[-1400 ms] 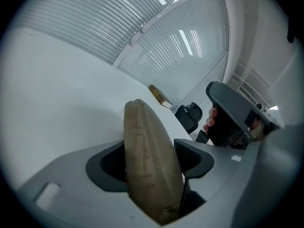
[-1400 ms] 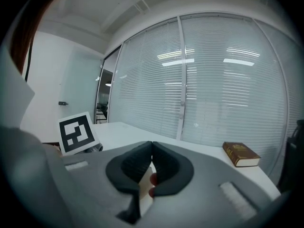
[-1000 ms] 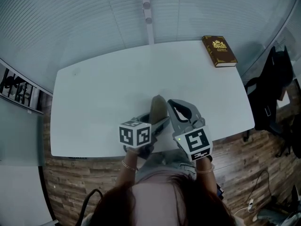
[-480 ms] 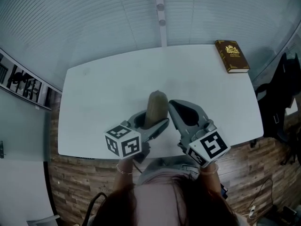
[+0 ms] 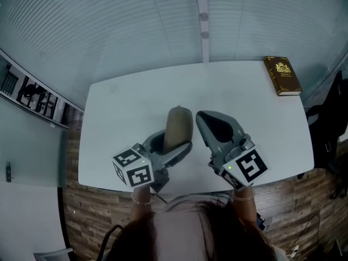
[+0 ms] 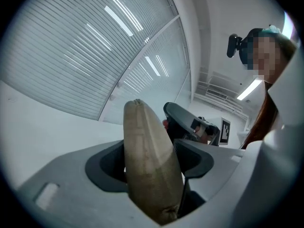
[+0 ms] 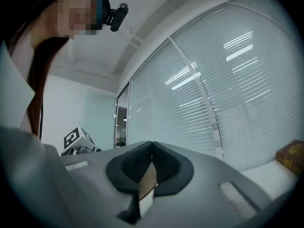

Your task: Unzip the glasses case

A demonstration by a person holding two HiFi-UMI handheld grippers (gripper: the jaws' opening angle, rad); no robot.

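The tan glasses case [image 5: 178, 125] stands on end between the jaws of my left gripper [image 5: 173, 143], which is shut on its lower part and holds it above the white table [image 5: 125, 107]. In the left gripper view the case [image 6: 149, 165] fills the gap of the left gripper [image 6: 153, 152], its narrow seamed edge toward the camera. My right gripper [image 5: 202, 116] hangs just right of the case, apart from it. Its pads [image 7: 164, 163] meet at the tips of the right gripper [image 7: 152, 147], with nothing of the case between them.
A brown book [image 5: 282, 75] lies at the table's far right corner, seen also as the book [image 7: 290, 156] in the right gripper view. Window blinds run behind the table. A dark bag [image 5: 331, 135] hangs right of the table, over a wooden floor.
Both grippers have risen off the table, and the case has gone up with the left one. The right gripper has drawn slightly away to the right of the case.
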